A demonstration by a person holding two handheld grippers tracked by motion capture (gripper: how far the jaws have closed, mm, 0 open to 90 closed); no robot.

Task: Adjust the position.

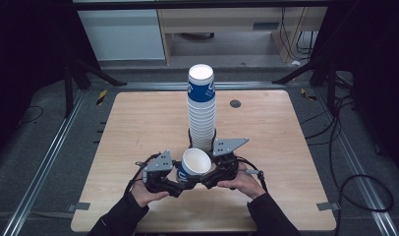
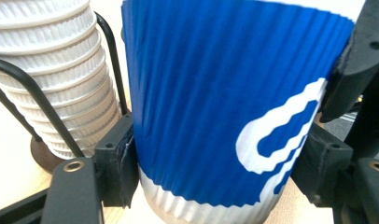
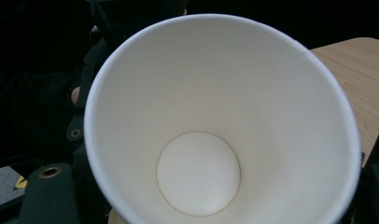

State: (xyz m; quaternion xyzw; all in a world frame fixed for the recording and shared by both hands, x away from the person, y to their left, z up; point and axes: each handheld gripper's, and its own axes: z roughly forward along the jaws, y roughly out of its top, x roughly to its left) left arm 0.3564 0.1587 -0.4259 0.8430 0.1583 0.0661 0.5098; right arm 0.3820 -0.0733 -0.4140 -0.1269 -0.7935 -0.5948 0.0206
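A tall stack of blue-and-white paper cups [image 1: 202, 113] stands in a black wire holder [image 2: 38, 98] at the table's middle. Just in front of it, a single paper cup [image 1: 195, 162] is tipped with its white mouth facing up and toward me. My left gripper [image 1: 180, 179] is shut on that cup; in the left gripper view its jaws [image 2: 218, 158] press the blue ribbed sleeve [image 2: 215, 93] from both sides. My right gripper [image 1: 207, 177] meets the cup from the right and is shut on it. The right gripper view looks straight into the cup's white inside [image 3: 197, 172].
The wooden table [image 1: 138, 123] has bare surface left, right and in front of the stack. A small dark round grommet [image 1: 235, 103] sits behind the stack at the right. Metal rails and cables run along the floor on both sides.
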